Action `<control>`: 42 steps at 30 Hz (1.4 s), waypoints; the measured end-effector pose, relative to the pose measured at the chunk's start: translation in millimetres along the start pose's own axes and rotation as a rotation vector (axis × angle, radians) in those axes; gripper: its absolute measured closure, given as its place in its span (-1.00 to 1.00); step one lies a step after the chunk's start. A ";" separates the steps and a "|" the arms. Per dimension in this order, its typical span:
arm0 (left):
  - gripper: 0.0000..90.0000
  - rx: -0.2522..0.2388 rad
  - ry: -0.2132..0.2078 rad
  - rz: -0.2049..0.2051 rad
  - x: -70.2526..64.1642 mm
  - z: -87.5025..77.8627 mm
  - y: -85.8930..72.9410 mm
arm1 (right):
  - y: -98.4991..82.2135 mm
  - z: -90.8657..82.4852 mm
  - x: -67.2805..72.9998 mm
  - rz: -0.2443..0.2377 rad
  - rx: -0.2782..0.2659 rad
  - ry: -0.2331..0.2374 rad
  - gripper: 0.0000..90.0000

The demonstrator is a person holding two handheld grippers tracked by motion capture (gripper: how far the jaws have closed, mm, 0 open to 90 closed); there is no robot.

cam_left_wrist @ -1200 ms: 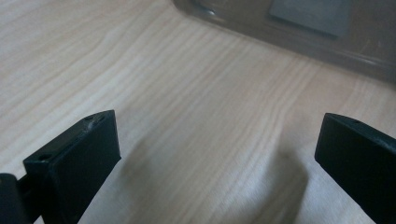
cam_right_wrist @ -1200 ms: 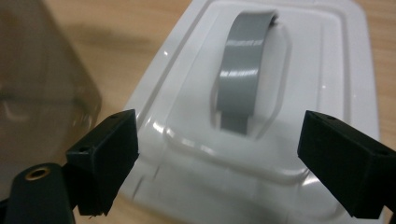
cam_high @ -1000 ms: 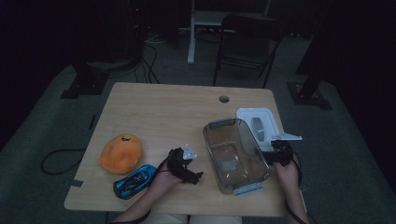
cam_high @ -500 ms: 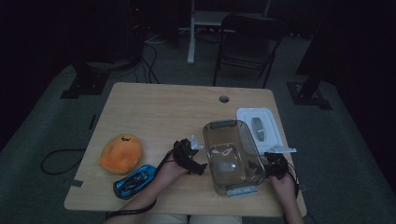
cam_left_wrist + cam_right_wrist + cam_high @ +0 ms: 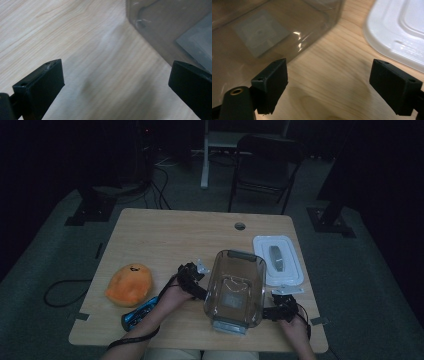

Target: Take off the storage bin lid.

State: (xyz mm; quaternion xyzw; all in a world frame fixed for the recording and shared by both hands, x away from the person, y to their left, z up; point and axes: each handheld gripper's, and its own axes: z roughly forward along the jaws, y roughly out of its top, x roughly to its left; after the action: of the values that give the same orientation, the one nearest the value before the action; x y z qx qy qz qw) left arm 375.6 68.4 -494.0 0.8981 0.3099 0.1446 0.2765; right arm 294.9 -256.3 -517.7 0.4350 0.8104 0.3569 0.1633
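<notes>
High view: both hands (image 5: 175, 296) flank the clear bin (image 5: 235, 287).

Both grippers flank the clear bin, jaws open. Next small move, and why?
Probably ease both grippers inward onto the clear bin walls. The left gripper and right gripper sit open at opposite sides of it, and each gripper view shows bare table between the jaws, with the bin just off to one side.

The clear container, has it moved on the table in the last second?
Yes. The clear container has slid left, away from the white lid, opening a gap of bare table between them.
</notes>
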 end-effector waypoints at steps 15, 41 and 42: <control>-0.99 0.015 0.071 -0.041 56.2 -4.4 4.7 | 13.1 16.9 33.8 -0.083 -0.017 0.054 -0.68; -0.99 -0.046 0.072 -0.164 82.0 -102.1 -37.2 | -22.9 -18.0 8.9 0.043 -0.058 -0.006 -0.70; -0.99 -0.049 0.079 -0.172 83.5 -106.5 -39.4 | -23.4 -18.5 7.5 0.043 -0.057 -0.014 -0.70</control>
State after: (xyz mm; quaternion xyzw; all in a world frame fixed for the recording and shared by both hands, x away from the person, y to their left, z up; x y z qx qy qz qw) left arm 374.8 190.8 -423.9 0.8548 0.3927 0.1632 0.2974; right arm 266.2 -266.8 -521.4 0.4499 0.7892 0.3802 0.1738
